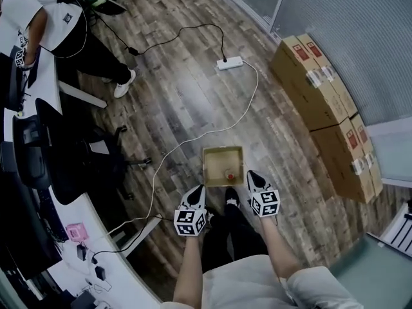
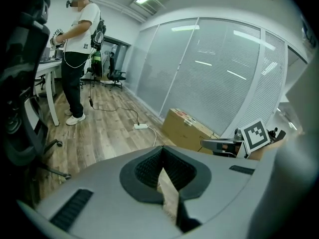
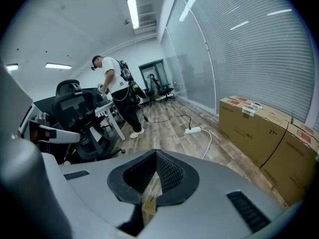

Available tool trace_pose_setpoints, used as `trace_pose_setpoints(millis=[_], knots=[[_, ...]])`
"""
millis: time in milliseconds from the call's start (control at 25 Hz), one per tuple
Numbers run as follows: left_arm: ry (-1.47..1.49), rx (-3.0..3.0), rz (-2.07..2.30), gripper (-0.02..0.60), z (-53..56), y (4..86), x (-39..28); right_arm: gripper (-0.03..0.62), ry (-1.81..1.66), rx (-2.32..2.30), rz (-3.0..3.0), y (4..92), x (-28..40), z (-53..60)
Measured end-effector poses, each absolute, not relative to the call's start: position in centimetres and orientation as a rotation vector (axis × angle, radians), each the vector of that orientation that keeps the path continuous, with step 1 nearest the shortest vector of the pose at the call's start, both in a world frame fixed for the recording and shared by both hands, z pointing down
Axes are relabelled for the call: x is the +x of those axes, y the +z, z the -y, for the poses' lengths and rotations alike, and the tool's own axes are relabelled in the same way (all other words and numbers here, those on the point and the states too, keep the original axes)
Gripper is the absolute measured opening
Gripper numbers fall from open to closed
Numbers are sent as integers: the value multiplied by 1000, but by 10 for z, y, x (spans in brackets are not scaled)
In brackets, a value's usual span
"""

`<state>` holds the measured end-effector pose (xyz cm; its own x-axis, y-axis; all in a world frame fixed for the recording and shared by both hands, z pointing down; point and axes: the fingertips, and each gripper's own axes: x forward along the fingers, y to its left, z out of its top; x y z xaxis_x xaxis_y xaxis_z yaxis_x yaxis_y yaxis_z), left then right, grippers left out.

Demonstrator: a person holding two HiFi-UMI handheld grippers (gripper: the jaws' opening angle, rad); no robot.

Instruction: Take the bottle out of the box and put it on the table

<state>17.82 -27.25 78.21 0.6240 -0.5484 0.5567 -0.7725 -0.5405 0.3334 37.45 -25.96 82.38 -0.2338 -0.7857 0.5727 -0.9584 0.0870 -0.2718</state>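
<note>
Cardboard box (image 1: 213,154) stands open on the floor (image 1: 187,102), bottle (image 1: 230,176) inside. Left gripper (image 1: 197,190) and right gripper (image 1: 252,174) hover beside its near edge, both clenched, empty.

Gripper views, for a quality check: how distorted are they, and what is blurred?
Left gripper view: strong fisheye, the glass wall bows, the corners go dark, and the close gripper is soft. Right gripper view: same bowing, the ceiling light is blown white, and the boxes are sharp.
</note>
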Motion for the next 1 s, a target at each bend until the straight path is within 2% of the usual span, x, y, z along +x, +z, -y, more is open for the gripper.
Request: trace_pose_setpoints(millis=[440, 1000], knots=[[587, 2266, 974, 14, 260, 918, 158, 40, 837, 1683, 1993, 945, 355, 251], [628, 2287, 846, 14, 218, 1074, 147, 40, 1068, 1424, 1850, 1143, 313, 213]])
